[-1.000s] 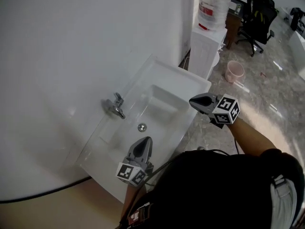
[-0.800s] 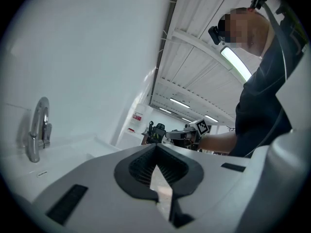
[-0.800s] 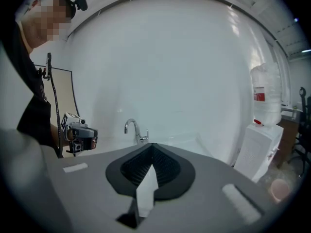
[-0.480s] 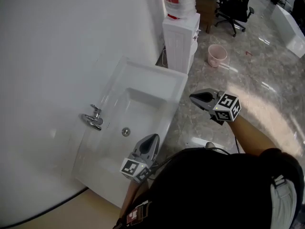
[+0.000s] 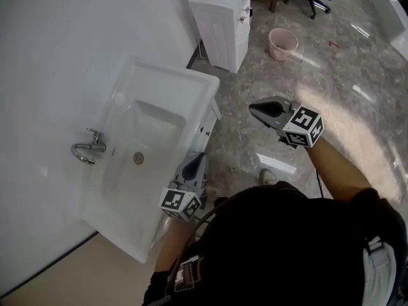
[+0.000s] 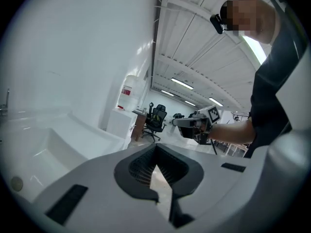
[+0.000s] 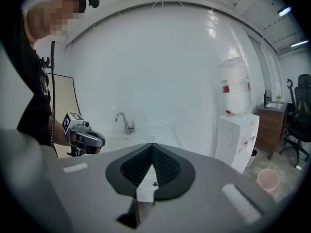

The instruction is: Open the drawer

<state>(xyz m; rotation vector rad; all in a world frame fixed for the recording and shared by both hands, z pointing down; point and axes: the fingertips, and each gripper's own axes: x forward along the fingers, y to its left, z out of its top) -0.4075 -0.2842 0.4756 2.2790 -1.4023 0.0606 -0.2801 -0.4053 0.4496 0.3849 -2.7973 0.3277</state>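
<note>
Room: white wall [image 5: 64, 43] and grey marbled floor [image 5: 331, 75] are filling the background.
Fittings, 1 each: white basin unit [image 5: 188, 81] standing against the wall, w/ tap [image 5: 86, 150] and drain [image 5: 138, 159]; water dispenser [image 5: 220, 14]; office chair [image 6: 156, 116]; pink bucket [image 5: 282, 42].
Drawer [image 5: 207, 125]: white front sitting under the basin rim, floor side; ajar or not, cannot tell.
Grippers, 2, each carrying 1 marker cube [image 5: 180, 204].
L gripper [image 5: 195, 164]: hanging low just beside the unit's front, pointing along it, fingers lying together, nothing btwn.
R gripper [image 5: 258, 109]: forearm [image 5: 338, 177] stretching out over the floor, apart from the unit, aiming at the drawer, fingers likewise meeting, empty.
Views: only the head view is showing the drain. The right gripper view is adding the big bottle [image 7: 235, 86] atop the dispenser and a dark knob [image 7: 154, 183] in line w/ its jaws. The left gripper view is adding ceiling strip lights [image 6: 182, 84].
</note>
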